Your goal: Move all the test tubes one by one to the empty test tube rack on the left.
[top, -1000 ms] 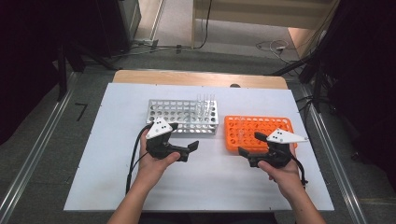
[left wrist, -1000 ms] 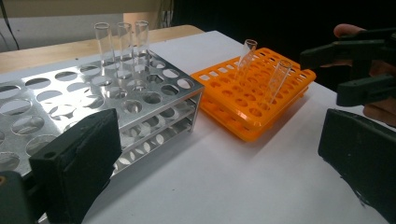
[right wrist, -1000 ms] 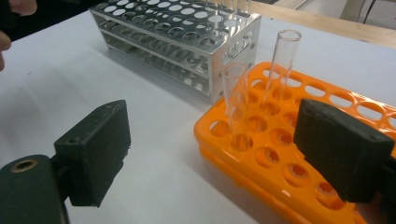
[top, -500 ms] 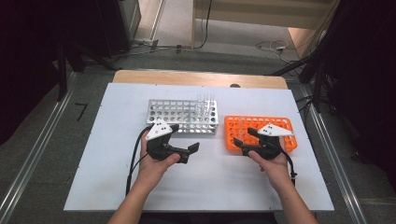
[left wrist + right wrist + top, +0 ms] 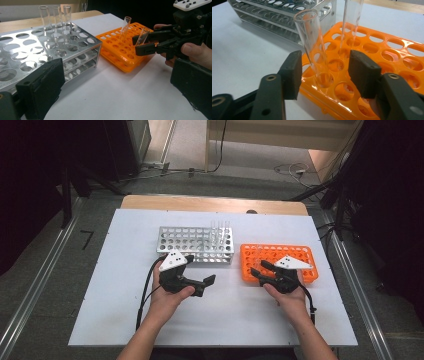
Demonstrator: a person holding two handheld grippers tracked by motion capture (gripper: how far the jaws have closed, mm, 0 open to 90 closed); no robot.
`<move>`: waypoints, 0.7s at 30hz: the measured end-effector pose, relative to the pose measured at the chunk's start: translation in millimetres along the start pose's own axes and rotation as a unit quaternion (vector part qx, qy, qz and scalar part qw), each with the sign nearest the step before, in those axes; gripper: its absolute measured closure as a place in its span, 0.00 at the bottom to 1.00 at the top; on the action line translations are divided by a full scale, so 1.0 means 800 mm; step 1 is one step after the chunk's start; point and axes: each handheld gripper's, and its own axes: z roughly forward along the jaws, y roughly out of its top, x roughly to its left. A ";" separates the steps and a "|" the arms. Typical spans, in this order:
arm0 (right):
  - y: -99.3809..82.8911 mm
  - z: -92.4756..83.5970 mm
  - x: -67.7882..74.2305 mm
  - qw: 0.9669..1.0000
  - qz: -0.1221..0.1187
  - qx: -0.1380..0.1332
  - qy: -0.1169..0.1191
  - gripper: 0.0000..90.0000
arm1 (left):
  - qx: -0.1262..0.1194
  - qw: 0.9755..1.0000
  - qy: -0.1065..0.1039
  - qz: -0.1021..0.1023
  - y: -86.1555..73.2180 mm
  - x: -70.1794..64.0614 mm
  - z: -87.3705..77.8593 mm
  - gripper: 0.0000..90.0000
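The right tool [image 5: 324, 70] has its jaws around a tilted glass tube [image 5: 312, 42] that stands in a near-row hole of the orange rack [image 5: 300, 257]. The jaws have just been closing, but the pads flank the tube with a gap on each side, so nothing is pinched yet. To do this well, centre the tube between the pads, close gently on the glass above the rack's top, then lift along the tube's own lean so it doesn't jam in the hole. A second tube [image 5: 350, 22] leans just beyond, at 12 o'clock — keep the far pad off it.

The left tool [image 5: 192, 282] hangs idle over the counter [image 5: 125, 310], jaws spread, empty. The steel rack [image 5: 185, 242] holds three upright tubes [image 5: 53, 21] at its far right corner; its other holes look empty.
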 end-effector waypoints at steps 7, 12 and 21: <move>-0.002 0.005 0.007 1.000 -0.009 0.000 0.003 0.58 | 0.000 1.000 -0.001 -0.002 0.000 0.000 0.000 0.00; -0.005 0.006 0.008 1.000 -0.016 0.000 -0.007 0.69 | 0.000 1.000 -0.001 -0.002 -0.001 -0.001 0.000 0.00; -0.008 0.004 0.006 1.000 -0.018 -0.007 -0.019 0.81 | 0.001 1.000 -0.001 -0.004 -0.002 0.000 0.001 0.00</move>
